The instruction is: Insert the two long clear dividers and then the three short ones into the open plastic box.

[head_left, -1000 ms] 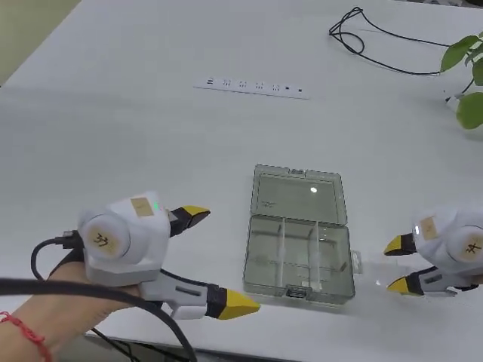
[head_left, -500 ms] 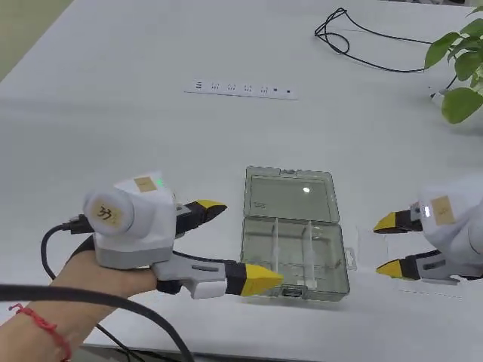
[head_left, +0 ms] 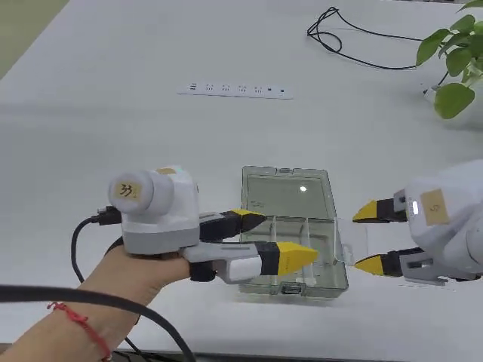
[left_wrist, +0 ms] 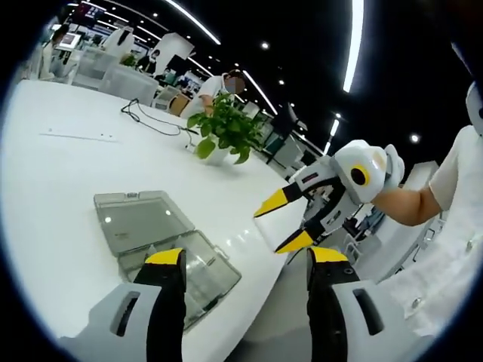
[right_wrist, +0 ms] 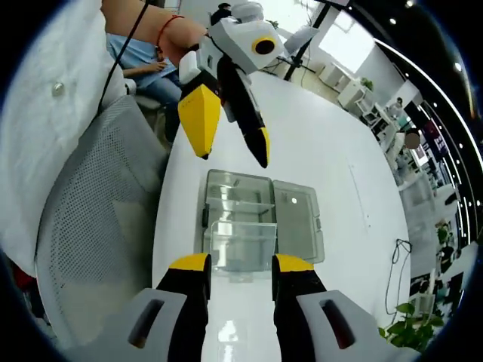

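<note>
White table point(head_left: 113, 113) has the open plastic box point(head_left: 290, 192) lying near its front edge. The left gripper point(head_left: 285, 237) hangs over the front left part of the box, its jaws wide apart with nothing in them. The right gripper point(head_left: 364, 237) pinches a clear divider point(head_left: 349, 241) between its jaw tips, at the box's right side.

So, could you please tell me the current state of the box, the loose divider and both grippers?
Plastic box: open, lid lying flat behind the base.
Clear divider: held up off the table at the box's right edge.
Left gripper: fingers open, empty.
Right gripper: fingers closed on the clear divider's edges.
</note>
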